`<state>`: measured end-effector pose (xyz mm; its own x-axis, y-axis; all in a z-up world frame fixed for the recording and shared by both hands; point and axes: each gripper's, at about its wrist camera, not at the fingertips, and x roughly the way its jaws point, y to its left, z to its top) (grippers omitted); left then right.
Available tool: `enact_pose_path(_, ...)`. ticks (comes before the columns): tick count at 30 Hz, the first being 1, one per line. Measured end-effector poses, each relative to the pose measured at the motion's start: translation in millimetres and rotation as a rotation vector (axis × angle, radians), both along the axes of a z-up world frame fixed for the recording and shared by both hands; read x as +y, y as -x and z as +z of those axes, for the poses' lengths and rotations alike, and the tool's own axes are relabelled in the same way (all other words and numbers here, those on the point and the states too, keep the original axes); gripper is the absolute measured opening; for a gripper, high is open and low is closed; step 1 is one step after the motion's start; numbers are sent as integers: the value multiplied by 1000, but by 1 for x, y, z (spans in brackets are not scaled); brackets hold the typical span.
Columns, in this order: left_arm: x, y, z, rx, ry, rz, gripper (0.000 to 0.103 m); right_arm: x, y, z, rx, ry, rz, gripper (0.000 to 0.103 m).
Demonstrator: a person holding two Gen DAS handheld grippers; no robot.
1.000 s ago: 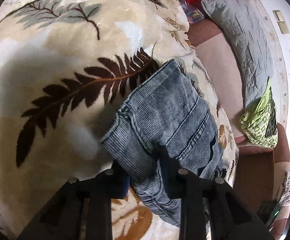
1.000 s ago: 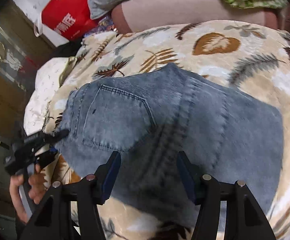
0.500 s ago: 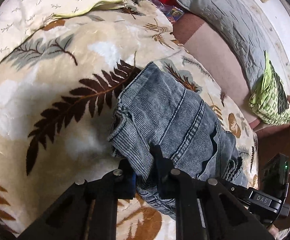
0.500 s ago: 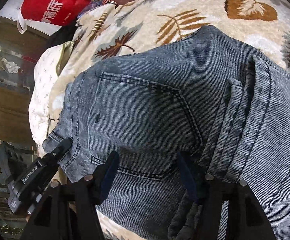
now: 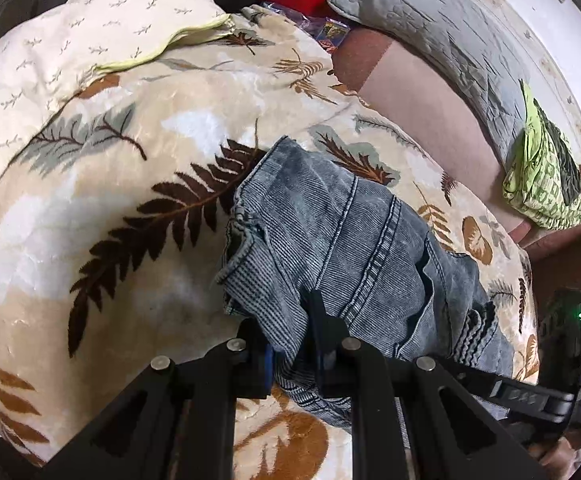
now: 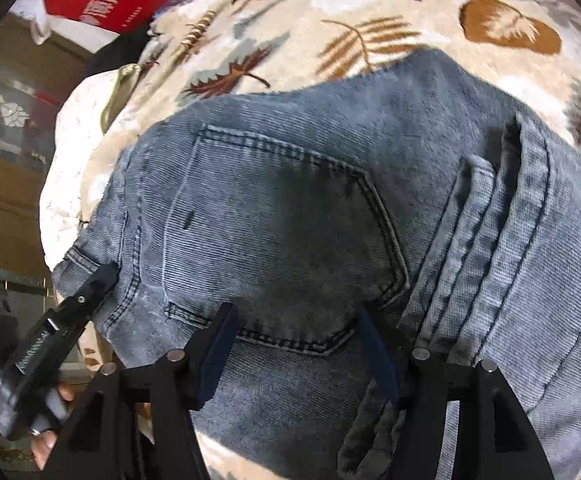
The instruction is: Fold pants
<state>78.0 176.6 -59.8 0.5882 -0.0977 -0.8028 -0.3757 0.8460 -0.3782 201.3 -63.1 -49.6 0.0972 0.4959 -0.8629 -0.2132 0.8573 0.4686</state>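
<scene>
Now that the left gripper [image 5: 290, 344] has clamped the pants [image 5: 330, 248] at lower centre, the right gripper [image 6: 294, 344] lowers onto them, jaws opening, ready to grip.

Dim, soft light (fisheye-warped edges)

Wide open leaf-print blanket [image 5: 102, 248] left of the jeans [image 5: 330, 248], plenty of passing room there. Right side is tighter: the right claw [image 6: 294, 344] hangs over the denim, and a grey pillow [image 5: 430, 28] and green bundle [image 5: 546, 184] crowd the far edge.
</scene>
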Motion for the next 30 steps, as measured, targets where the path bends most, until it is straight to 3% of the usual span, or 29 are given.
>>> enact_pose_path(2,-2,0,4,-2,-10,-2,15,-6,1,7,6,-34,-6,69)
enact_pose_path(5,-12,0,14,-19,-59,-19,15,-29,10,29,-54,-78,-32,69)
enact_pose_path(11,-41,-1,47,-72,-156,-69,13,-120,38,45,-124,-143,-180,69)
enact_pose_path(17,-114,-1,92,-173,-323,-204,11,-206,70,38,-150,-197,-344,69)
enact_pose_path(22,-214,11,119,-281,-456,-414,11,-259,87,37,-176,-239,-447,69)
enact_pose_path(25,-274,23,112,-301,-496,-561,10,-285,98,33,-185,-253,-488,69)
enact_pose_path(27,-315,28,91,-269,-502,-663,10,-301,104,29,-188,-266,-522,69)
enact_pose_path(30,-365,27,33,-132,-494,-818,11,-327,114,22,-193,-269,-584,69)
